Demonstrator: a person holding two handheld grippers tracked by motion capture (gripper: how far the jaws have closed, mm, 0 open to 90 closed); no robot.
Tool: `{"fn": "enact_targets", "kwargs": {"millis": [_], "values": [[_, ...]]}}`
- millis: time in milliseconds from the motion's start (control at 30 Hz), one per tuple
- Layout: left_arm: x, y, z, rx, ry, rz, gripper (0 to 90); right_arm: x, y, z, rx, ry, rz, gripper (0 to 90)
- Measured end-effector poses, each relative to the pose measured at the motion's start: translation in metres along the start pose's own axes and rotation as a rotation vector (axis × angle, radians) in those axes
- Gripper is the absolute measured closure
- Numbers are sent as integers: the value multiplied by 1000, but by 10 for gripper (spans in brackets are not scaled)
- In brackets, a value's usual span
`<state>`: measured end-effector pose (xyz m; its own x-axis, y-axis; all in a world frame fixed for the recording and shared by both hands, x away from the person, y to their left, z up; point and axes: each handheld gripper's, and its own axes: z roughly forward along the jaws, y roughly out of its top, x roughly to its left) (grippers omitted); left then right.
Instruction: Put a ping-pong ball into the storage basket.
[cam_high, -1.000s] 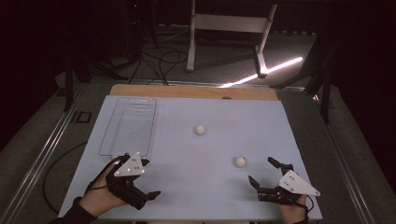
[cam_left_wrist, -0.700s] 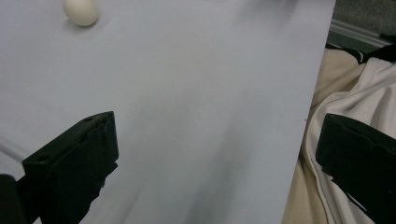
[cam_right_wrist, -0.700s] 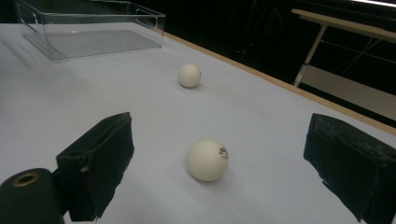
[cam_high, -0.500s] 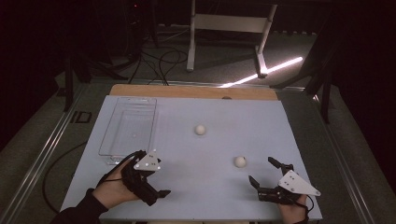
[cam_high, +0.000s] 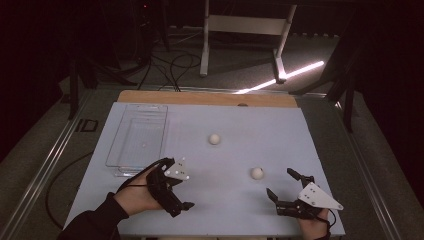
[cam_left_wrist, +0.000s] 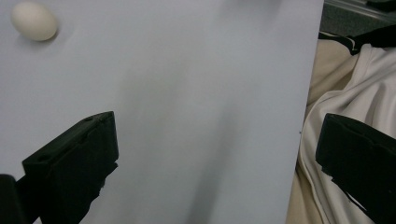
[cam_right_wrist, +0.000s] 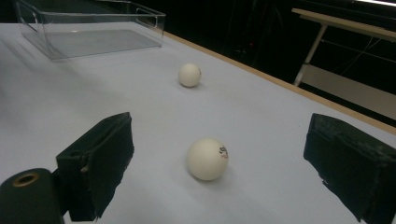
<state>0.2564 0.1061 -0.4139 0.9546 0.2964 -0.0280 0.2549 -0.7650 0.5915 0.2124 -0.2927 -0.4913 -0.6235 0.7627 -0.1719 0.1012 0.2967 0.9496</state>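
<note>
Dark floor with loose cables surrounds a pale blue table top (cam_high: 300, 135) with a wooden strip along its far edge. I note the left gripper (cam_high: 176, 189) near the front left of the table, jaws spread wide and holding nothing; its own view shows bare table between them, one jaw over the table's edge against pale cloth. The left hand (cam_high: 136, 192) wraps its body, forearm entering from the bottom left, jaws pointing right across the table. I note the right gripper (cam_high: 286, 187) at the front right, jaws likewise wide apart and empty, resting low near the table. The near ping-pong ball (cam_right_wrist: 207, 158) lies on the table just ahead of it, in line with the gap between the jaws, touching neither. The far ping-pong ball (cam_high: 214, 139) sits near mid-table, well apart from both grippers. A clear plastic tray (cam_high: 120, 150) stands at the left, just beyond the left gripper.
</note>
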Motion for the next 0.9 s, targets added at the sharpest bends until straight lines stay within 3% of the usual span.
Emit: {"fn": "enact_targets", "kwargs": {"millis": [333, 900], "values": [[3, 12, 12, 33, -39, -3, 4, -1, 0, 0, 7, -13, -1, 83], [3, 37, 35, 154, -95, 37, 4, -1, 0, 1, 21, -22, -10, 83]]}}
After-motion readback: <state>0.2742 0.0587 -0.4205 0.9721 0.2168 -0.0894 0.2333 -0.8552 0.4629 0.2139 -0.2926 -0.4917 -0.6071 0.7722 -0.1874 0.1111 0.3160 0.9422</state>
